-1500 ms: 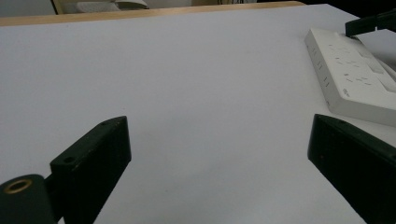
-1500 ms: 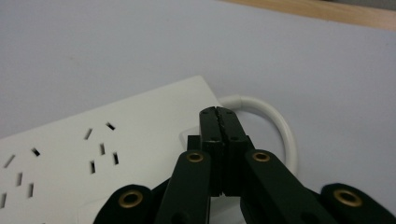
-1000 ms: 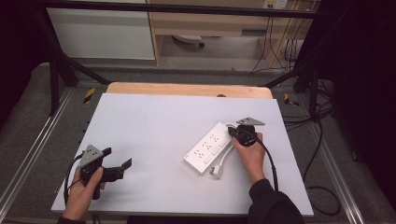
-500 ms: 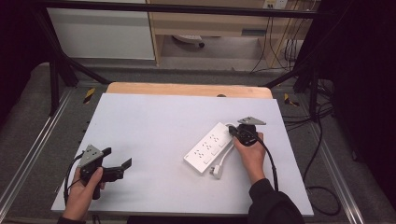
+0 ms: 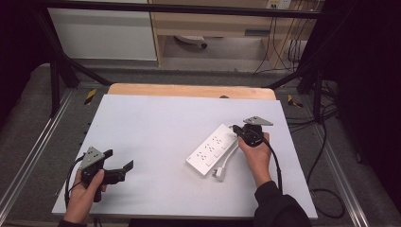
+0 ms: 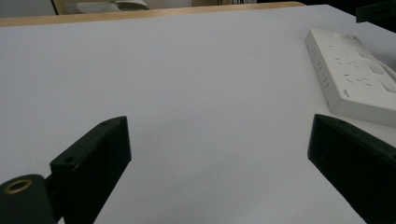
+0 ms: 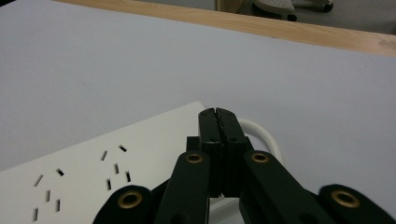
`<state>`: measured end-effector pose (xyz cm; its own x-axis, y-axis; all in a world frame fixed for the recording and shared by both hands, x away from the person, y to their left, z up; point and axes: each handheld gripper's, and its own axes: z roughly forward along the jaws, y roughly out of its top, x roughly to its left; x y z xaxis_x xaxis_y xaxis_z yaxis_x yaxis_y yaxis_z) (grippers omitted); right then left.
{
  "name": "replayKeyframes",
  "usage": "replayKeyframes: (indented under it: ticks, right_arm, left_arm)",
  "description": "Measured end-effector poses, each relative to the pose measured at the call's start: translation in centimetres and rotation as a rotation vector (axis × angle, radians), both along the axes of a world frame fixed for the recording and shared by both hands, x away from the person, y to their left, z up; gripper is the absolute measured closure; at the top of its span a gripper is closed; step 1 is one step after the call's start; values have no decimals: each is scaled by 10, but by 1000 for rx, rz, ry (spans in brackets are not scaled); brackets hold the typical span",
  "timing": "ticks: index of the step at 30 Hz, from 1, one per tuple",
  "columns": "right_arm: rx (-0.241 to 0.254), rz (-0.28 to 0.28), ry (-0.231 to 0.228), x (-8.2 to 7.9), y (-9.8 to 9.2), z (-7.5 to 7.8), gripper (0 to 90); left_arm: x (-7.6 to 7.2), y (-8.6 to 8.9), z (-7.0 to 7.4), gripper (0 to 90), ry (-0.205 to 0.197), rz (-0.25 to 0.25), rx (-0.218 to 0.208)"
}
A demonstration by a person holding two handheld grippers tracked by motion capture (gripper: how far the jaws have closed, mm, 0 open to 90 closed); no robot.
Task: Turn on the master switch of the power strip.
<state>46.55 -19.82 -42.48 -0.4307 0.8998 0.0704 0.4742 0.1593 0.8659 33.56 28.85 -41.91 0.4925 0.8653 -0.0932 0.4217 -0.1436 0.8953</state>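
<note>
A long white plastic power strip (image 5: 212, 149) with several rows of sockets lies at a slant on the pale grey counter (image 5: 156, 127), right of the middle, its far end pointing toward the right rear. Its white cable (image 5: 226, 161) loops along the near right side of the strip and ends in a white plug (image 5: 218, 173) lying on the counter just beside the strip's near end. The right tongs (image 5: 238, 131), black with a grey three-cornered plate on top, sit at the far right end of the strip, held in the person's right hand (image 5: 255, 153), whose dark sleeve comes in from the bottom edge. In the right gripper view the right tongs (image 7: 217, 114) have both jaws pressed flat together with nothing between them, their tips over the end of the strip (image 7: 93, 172) where the white cable (image 7: 261, 133) curves out behind them; whether they touch the strip cannot be told. The left tongs (image 5: 120, 160) are well apart from the strip, low over the near left part of the counter, held in the person's left hand (image 5: 82, 196). In the left gripper view their two black jaws stand spread wide with bare counter (image 6: 187, 93) between them, and the power strip (image 6: 355, 74) shows at the far right. A strip of light wooden edge (image 5: 189, 91) runs along the counter's far side.
</note>
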Motion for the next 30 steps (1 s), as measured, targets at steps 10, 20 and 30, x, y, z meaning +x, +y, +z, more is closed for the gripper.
replayKeyframes:
  ticks: [10, 20, 30]
  right_arm:
    - [6, 7, -11, -2, 1, 7, 861]
    - [38, 7, -19, -4, 0, 15, 793]
    - [41, 22, -41, -6, 2, 24, 693]
  left_arm:
    - [0, 0, 0, 60, 0, 0, 0]
    - [0, 0, 0, 60, 1, 0, 2]
    - [0, 0, 0, 60, 2, -2, 3]
